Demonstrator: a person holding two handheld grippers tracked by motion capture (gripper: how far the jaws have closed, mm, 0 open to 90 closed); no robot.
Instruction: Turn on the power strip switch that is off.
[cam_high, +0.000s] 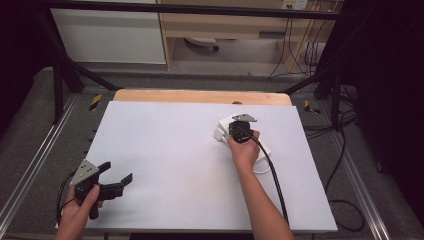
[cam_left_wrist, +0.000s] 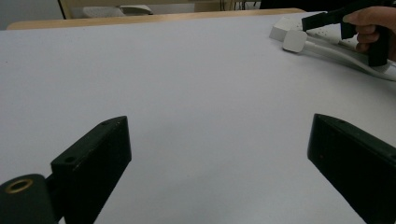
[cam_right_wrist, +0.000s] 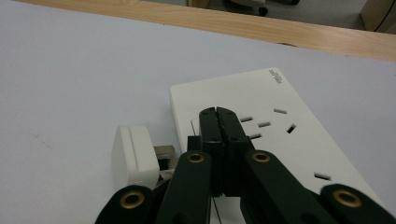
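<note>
The right gripper (cam_right_wrist: 218, 114) has its jaws pressed together, tips over the white power strip (cam_right_wrist: 275, 126), nothing visibly between them. The strip is a flat white block with dark socket slots and small grey lettering at its far corner. A white plug (cam_right_wrist: 133, 156) with metal pins lies just beside the strip. Well apart from it, the left gripper (cam_high: 116, 173) stands spread wide above the white table (cam_high: 165, 150).

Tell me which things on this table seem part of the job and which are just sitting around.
Likely part of the job:
power strip
white plug
right gripper, shut, over the strip

Just around:
left gripper, open, idle near the table corner
wooden board at the far edge
</note>
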